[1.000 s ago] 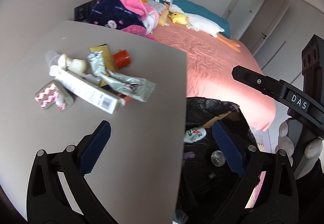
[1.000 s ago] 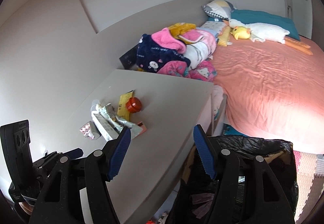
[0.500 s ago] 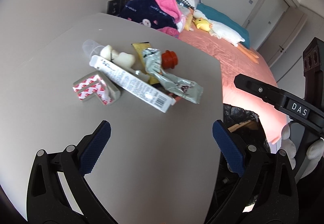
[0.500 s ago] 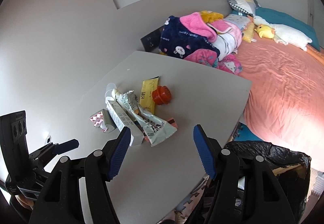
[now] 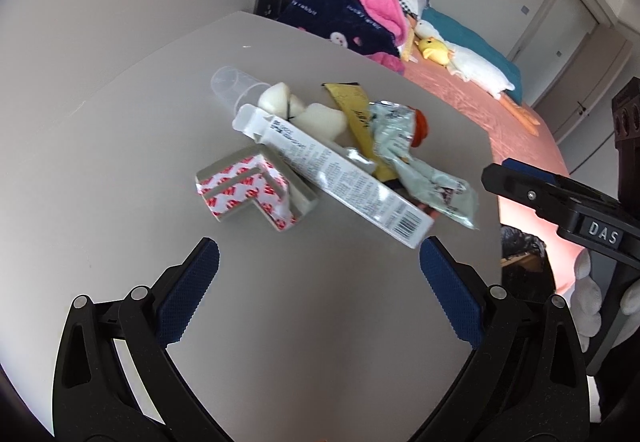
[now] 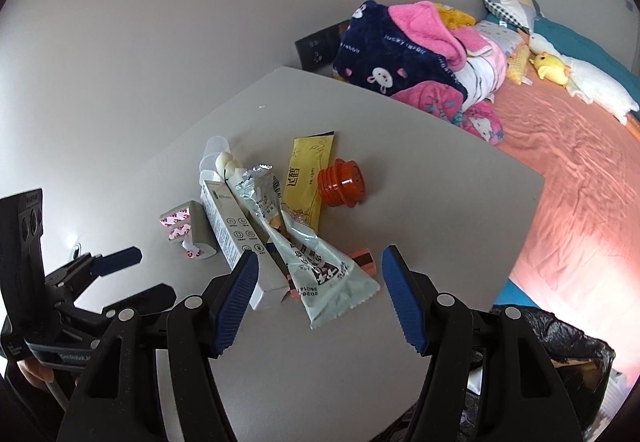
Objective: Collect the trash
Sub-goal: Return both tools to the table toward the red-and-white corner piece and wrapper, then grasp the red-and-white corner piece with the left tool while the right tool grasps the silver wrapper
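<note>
Item: trash heap on worktop [image 5: 280,322]; both claws apart, empty. Right claw [image 6: 320,298] should straddle the pale wrapper [image 6: 320,262] squarely, clamp mid-length; left claw [image 5: 320,282] waits.

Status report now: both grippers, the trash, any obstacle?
Left gripper open, empty. Right gripper open, empty, over pale green foil wrapper. Trash pile on grey table, black bin bag beside. No obstacle.

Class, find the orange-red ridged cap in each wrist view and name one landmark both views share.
Left wrist view: the orange-red cap sits right of centre in the upper half, mostly hidden behind the silver wrapper.
Right wrist view: just above centre, fully visible, right of the yellow sachet.
Shared landmark: the long white box.
</note>
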Available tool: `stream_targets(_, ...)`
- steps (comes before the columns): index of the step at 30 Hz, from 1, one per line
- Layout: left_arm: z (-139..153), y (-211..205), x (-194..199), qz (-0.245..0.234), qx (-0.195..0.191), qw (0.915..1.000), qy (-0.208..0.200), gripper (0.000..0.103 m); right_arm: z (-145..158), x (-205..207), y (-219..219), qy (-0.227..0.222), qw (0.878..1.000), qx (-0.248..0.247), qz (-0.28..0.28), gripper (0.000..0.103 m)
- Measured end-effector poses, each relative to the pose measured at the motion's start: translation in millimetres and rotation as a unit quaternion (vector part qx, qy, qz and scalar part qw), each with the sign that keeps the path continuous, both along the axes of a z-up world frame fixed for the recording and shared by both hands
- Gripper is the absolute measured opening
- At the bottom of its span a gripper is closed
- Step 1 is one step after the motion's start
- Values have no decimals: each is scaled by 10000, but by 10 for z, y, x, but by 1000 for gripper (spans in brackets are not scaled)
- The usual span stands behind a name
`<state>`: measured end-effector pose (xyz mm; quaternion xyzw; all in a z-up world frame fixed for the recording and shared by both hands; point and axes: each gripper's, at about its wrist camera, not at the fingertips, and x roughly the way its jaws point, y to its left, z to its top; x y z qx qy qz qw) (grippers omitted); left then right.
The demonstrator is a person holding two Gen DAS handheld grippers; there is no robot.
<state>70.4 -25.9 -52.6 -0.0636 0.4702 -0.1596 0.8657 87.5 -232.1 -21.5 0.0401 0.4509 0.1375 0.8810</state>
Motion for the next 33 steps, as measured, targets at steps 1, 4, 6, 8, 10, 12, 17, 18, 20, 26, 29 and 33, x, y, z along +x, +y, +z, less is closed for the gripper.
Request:
stream_targets(1,-19,11,34,13,28,10000,0,97,-24,40,31,26,10000,-45,62,65)
stream_targets(4,-61,47,139,24,116,9999,-5,97,-89,125,102,83,9997,-141,168,65)
stream_targets(6,-77,65,192,24,132,9999,-13,97,-139,188,139,140,9995,-199,214,65)
stream_targets(8,-100,84,253,33,159,9999,-8,97,-180,230,160,191,9992,-245,250,65)
stream_targets(10,-121,103,289,30,209,9998,-14,97,-237,283,200,259,9987,-315,319,65)
stream_targets(12,-145,113,337,15,267,9996,-24,97,-273,317,234,301,9982,-372,370,65)
stream_targets(17,-236,116,443,-44,324,9994,62,97,-369,401,326,428,9959,-541,578,65)
stream_targets(18,-258,118,456,-50,329,9994,86,97,-393,416,347,465,9953,-575,623,65)
stream_targets(20,-296,124,479,-32,350,9993,119,97,-421,430,371,480,9949,-620,639,62)
stream_targets(26,-358,173,513,131,345,9993,101,97,-485,459,400,619,9943,-546,678,36)
stream_targets(29,-365,173,510,111,408,9991,45,95,-457,439,401,559,9951,-497,654,32)
stream_targets(33,-353,184,484,90,343,9994,-28,84,-365,379,395,426,9966,-391,596,31)
